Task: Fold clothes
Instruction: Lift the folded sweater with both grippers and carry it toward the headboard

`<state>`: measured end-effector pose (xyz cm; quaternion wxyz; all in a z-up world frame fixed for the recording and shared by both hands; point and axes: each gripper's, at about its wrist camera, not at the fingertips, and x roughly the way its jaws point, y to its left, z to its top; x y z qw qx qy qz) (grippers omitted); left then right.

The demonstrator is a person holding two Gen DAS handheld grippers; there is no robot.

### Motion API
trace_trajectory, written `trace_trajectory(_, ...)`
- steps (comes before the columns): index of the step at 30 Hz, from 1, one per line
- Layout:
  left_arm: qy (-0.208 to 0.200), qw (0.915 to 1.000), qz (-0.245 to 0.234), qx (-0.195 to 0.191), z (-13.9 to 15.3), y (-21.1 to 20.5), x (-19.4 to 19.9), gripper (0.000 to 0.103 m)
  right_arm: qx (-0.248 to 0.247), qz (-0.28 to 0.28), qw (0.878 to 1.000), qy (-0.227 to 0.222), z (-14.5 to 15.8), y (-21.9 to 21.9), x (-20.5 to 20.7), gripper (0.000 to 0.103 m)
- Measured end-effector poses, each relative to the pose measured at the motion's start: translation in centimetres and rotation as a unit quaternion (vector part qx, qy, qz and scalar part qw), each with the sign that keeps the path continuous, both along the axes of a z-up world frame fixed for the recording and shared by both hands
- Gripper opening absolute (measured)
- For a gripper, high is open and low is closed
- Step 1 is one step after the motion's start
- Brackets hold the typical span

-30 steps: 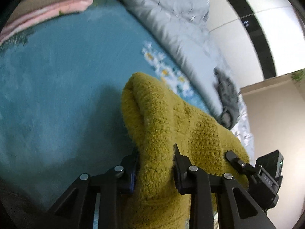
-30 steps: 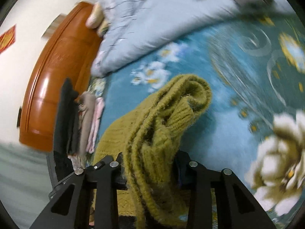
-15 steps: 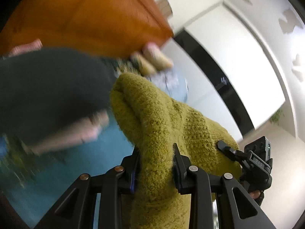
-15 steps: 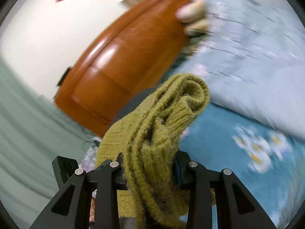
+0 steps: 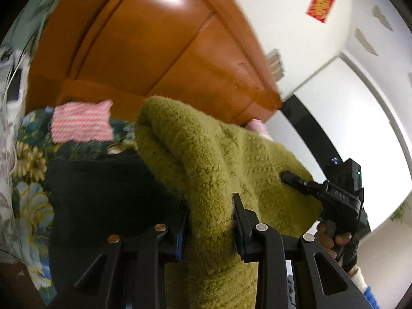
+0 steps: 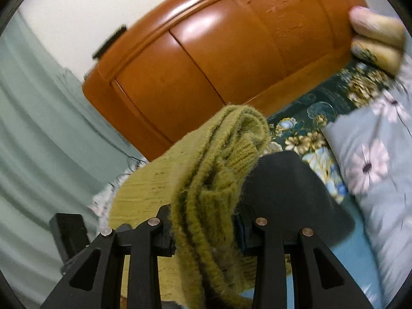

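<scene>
A folded olive-green knit sweater (image 5: 206, 170) is held off the bed between both grippers. My left gripper (image 5: 209, 219) is shut on one thick folded edge. My right gripper (image 6: 203, 221) is shut on the other bunched edge of the sweater (image 6: 211, 170); it also shows in the left wrist view (image 5: 334, 200), at the sweater's far side. A black folded garment (image 5: 103, 195) lies just below and beyond the sweater; it shows in the right wrist view (image 6: 288, 193) too.
An orange wooden headboard (image 6: 219, 59) stands close ahead. A pink striped cloth (image 5: 79, 123) lies on the dark floral bedding (image 5: 31, 159). A grey floral quilt (image 6: 373, 167) lies at the right, pillows (image 6: 376, 33) against the headboard, a green curtain (image 6: 38, 128) at the left.
Both grippers have lifted and swung the sweater from over the blue bedspread up toward the headboard. It now hangs over the black garment. Both grips are unchanged.
</scene>
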<state>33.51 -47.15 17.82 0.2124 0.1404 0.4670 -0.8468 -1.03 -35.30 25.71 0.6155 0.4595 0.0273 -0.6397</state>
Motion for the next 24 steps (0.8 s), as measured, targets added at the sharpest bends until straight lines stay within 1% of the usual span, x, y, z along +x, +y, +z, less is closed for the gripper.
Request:
trace_trajectory(1,-0.004,0.9999,0.004,0.012,-1.3,-0.5,-0.1,0.032,0.007,0.004,1.0,0.001,-1.0,-1.0,-0.3,0.036)
trace_trajectory(3,-0.006,0.9994,0.009,0.033,-3.4,-1.2,-0.1,0.033,0.029,0.004,1.0,-0.007,-4.2,-2.8,-0.9,0.036)
trace_trajectory(5,-0.003,0.9992,0.009,0.039,-4.5,-1.6,0.0,0.034,0.051,-0.009,0.999,-0.013,-7.1,-3.5,-1.4,0.037)
trace_trajectory(7,-0.001,0.9992,0.006,0.04,-5.2,-2.0,0.1,0.036,0.057,-0.021,0.997,-0.039,-9.6,-3.6,-2.3,0.038)
trace_trajectory(9,0.001,0.999,0.003,0.044,-5.7,-2.2,0.1,0.037,0.045,-0.032,0.996,-0.066,-10.8,-3.1,-3.8,0.04)
trace_trajectory(11,0.0,0.9991,0.004,0.043,-5.6,-2.3,-0.1,0.037,0.044,-0.032,0.996,-0.067,-11.2,-2.9,-4.1,0.042)
trace_trajectory(14,-0.007,0.9992,0.003,0.038,-4.7,-1.8,-0.2,0.039,0.051,-0.037,0.996,-0.062,-11.0,-2.9,-4.4,0.046)
trace_trajectory(15,-0.012,0.9992,0.002,0.038,-4.3,-1.8,-0.2,0.041,0.054,-0.041,0.996,-0.059,-10.7,-2.9,-4.5,0.047)
trace_trajectory(17,-0.022,0.9991,0.002,0.036,-3.7,-1.7,0.0,0.046,0.057,-0.048,0.996,-0.054,-10.0,-3.0,-5.0,0.052)
trace_trajectory(18,-0.025,0.9992,0.008,0.031,-3.2,-1.7,0.4,0.051,0.055,-0.055,0.996,-0.049,-9.5,-2.8,-5.2,0.054)
trace_trajectory(19,-0.028,0.9992,0.017,0.024,-2.7,-1.6,0.9,0.055,0.053,-0.063,0.996,-0.043,-9.0,-2.5,-5.4,0.056)
trace_trajectory(22,-0.037,0.9981,0.049,-0.008,-0.8,-1.7,2.2,0.058,0.044,-0.099,0.994,-0.026,-6.9,-0.9,-5.9,0.057)
trace_trajectory(24,-0.04,0.9973,0.049,-0.037,1.0,-1.7,2.1,0.058,0.042,-0.114,0.993,0.006,-5.3,-0.1,-5.3,0.057)
